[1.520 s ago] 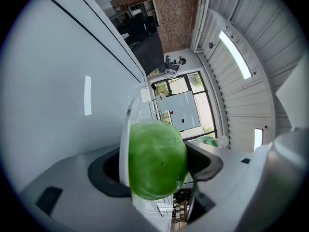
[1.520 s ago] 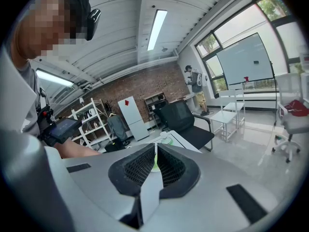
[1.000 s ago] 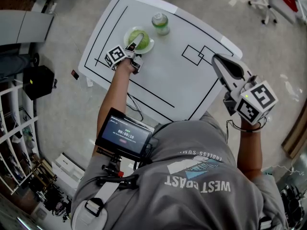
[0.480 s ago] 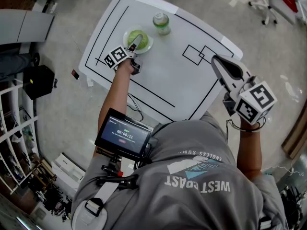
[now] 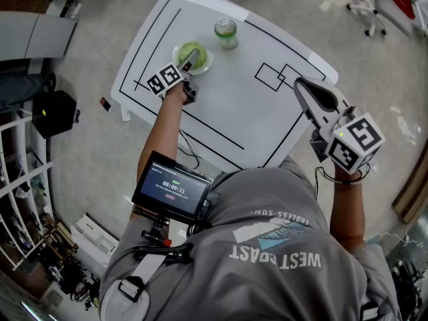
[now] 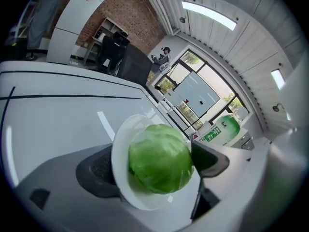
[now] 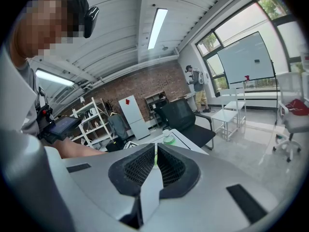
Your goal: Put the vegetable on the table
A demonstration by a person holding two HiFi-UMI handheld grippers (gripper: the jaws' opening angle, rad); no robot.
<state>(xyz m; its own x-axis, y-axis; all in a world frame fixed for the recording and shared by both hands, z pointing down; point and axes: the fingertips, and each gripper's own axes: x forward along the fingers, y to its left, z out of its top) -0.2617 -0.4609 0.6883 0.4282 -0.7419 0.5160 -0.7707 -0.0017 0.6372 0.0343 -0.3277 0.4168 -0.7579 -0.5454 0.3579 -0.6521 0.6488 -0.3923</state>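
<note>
A round green cabbage [image 5: 191, 51] lies on a white plate [image 5: 204, 65] at the far left of the white table [image 5: 234, 112]. My left gripper [image 5: 189, 60] reaches over the plate's near rim. In the left gripper view the cabbage [image 6: 159, 158] sits between the two jaws of the left gripper [image 6: 157, 164], which have just been opening; the plate [image 6: 123, 144] hides part of the left pad. My right gripper [image 5: 304, 85] hangs off the table's right corner. In its own view the right gripper [image 7: 155, 166] is shut with nothing in it.
A green bottle [image 5: 225, 33] stands just right of the plate, and shows as the bottle [image 6: 224, 129] beyond the right jaw. Black lines and a small square outline [image 5: 269, 76] mark the tabletop. A screen [image 5: 172, 186] is strapped to the person's chest.
The left gripper has rolled a little over the plate and its marker cube has shifted slightly. The cabbage, plate and right gripper have stayed put.
</note>
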